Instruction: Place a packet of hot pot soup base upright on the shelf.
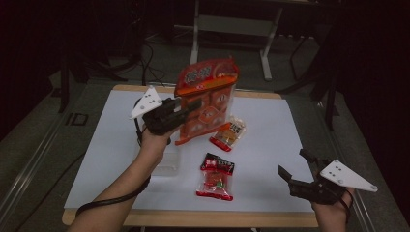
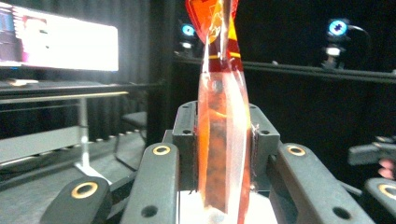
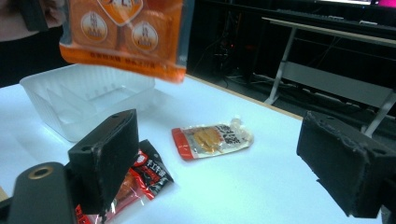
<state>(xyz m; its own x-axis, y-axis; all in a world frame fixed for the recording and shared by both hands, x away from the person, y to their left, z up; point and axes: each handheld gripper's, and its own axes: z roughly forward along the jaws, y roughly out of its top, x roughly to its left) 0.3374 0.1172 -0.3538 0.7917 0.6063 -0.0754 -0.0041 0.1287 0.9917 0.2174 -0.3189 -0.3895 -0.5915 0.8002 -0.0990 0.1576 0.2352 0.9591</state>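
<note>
1. Orange snack bag [image 1: 205, 99] hangs upright above the table [image 1: 270, 121], lifted clear, long axis near vertical, its lower edge over the clear plastic tray [image 1: 167, 162].
2. Left tool [image 1: 186, 107] pinches the bag's side edge; in the left gripper view the film [image 2: 223, 154] is pressed flat between its pads.
3. Right tool [image 1: 296, 164] rests low at about 4 o'clock on the table, jaws spread wide, nothing between them.
4. Loose packets lie flat: red-black one [image 1: 216, 176] near 6 o'clock, orange-and-clear one [image 1: 229, 133] just below the bag at centre.
5. Key relation: from the right tool the red-black packet lies toward 9 o'clock, nearest to it, with the orange-and-clear packet farther off, toward 10 o'clock. In the right gripper view the red-black packet [image 3: 140, 179] sits beside the left jaw.
6. Judgement: right hand is the free one and nearer to both packets; left is occupied holding the bag.
</note>
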